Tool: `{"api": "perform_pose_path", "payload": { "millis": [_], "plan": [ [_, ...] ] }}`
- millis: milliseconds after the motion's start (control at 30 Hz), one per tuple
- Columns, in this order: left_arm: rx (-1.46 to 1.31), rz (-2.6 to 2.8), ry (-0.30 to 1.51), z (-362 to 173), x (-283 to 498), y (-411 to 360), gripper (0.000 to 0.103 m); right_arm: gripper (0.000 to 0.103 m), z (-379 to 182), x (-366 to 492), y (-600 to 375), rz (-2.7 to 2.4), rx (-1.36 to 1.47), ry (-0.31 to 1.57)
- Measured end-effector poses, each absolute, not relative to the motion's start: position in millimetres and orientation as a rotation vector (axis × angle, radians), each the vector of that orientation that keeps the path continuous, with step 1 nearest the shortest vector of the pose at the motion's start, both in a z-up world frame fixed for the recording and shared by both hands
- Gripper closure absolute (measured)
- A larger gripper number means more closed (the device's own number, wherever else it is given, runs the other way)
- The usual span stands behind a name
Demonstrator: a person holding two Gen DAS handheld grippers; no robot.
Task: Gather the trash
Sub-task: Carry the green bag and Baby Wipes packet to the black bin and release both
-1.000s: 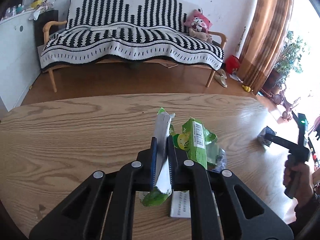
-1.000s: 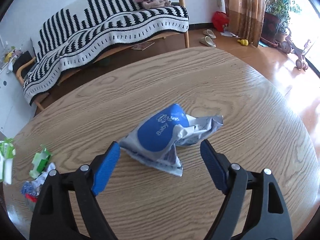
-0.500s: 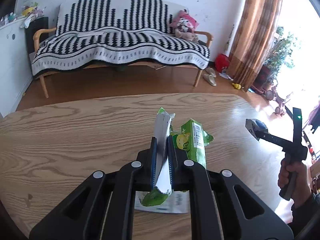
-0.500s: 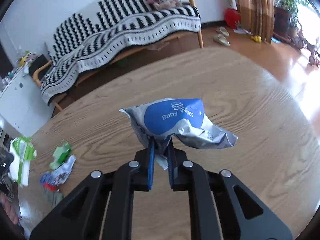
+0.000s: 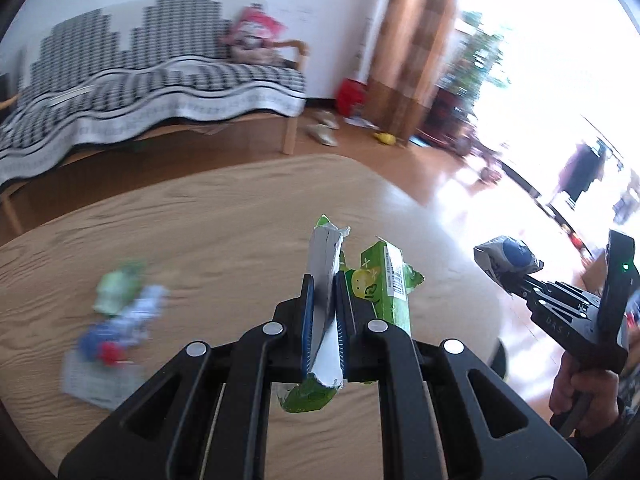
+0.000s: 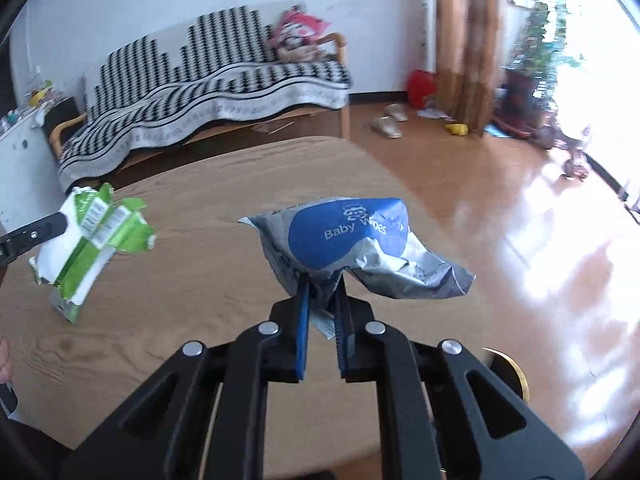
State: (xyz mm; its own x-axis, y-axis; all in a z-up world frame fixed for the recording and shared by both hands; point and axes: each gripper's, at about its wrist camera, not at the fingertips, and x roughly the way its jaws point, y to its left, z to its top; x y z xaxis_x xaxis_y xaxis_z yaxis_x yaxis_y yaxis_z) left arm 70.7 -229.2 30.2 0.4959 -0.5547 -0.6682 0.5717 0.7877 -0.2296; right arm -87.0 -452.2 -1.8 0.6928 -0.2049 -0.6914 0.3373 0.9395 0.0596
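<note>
Left gripper (image 5: 323,312): clamped on green wrapper (image 5: 384,284), held above table (image 5: 200,232).
Right gripper (image 6: 322,304): clamped on wipes pack (image 6: 348,236), lifted.
Remaining trash (image 5: 116,320): left lying on the table, nearer the left gripper.

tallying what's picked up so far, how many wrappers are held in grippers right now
2: a green wrapper clamped in the left gripper, a blue baby wipes pack clamped in the right gripper. More litter lies on the table.
</note>
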Motion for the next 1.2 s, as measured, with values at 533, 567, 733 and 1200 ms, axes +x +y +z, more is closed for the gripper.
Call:
{"api": "perform_pose_path", "payload": {
  "millis": [533,567,733,1200],
  "plan": [
    [0.251,-1.124,0.873,-39.0,-80.5,-483.0,0.093,0.091,-45.7,-285.7,-619.0,-0.608,0.465,0.727],
    [0.270,-1.133,0.877,-44.9,-86.5,-491.5,0.093,0.091,-50.2,-291.5,-625.3,-0.609,0.485,0.731],
    [0.373,-1.138,0.875,-73.5,-106.7,-530.5,0.093,0.091,-66.1,-303.2,-642.0,-0.627,0.538,0.764],
    [0.485,-1.138,0.863,-103.2,-123.3,-572.9,0.092,0.091,-81.6,-307.2,-654.3,-0.654,0.582,0.796]
  ]
}}
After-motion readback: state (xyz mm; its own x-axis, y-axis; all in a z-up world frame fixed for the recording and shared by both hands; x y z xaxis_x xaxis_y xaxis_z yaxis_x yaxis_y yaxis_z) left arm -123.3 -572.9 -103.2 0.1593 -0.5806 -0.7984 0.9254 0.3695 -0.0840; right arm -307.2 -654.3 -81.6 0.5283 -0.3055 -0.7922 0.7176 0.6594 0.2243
